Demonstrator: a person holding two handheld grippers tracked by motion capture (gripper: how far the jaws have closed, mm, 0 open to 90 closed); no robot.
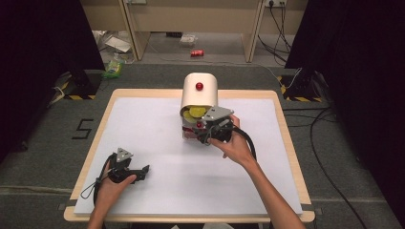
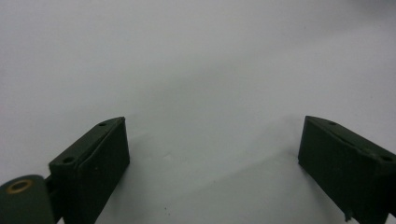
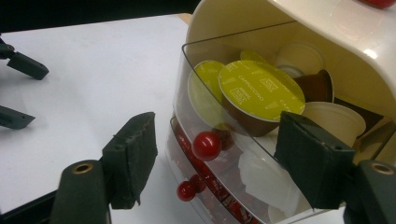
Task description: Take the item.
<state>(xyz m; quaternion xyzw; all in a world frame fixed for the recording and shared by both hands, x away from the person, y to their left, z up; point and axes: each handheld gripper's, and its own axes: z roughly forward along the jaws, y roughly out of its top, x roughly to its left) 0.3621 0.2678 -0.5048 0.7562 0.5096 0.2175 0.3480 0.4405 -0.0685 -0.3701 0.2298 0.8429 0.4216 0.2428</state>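
Looking down from the high view: a cream rounded plastic box with clear drawers [image 1: 199, 95] standing at the far middle of the white surface [image 1: 157, 143], one red button on its top. Right tool [image 1: 206, 128] pressed up close to the box front, hand [image 1: 237, 145] wrapped around it from the near side, forearm slanting in from the bottom right. Left tool [image 1: 138, 171] resting low near the front left edge, well apart from the box, pointing right, hand [image 1: 112, 183] behind it.

Seen closer from the right gripper view: the clear upper drawer [image 3: 243, 121] pulled out a bit, full of round coffee pods, a yellow-lidded brown pod [image 3: 261, 93] on top, white and brown ones behind. Small red round knob [image 3: 206, 145] on the drawer front, sitting between the two black jaws but not touched by either. Lower drawer below with a second red knob [image 3: 186, 191] and red packets inside. Right tool partly open, holding nothing; cannot tell more of the grip than that gap on each side of the knob.

From the left gripper view: two black jaws spread wide over bare white surface, nothing between them.
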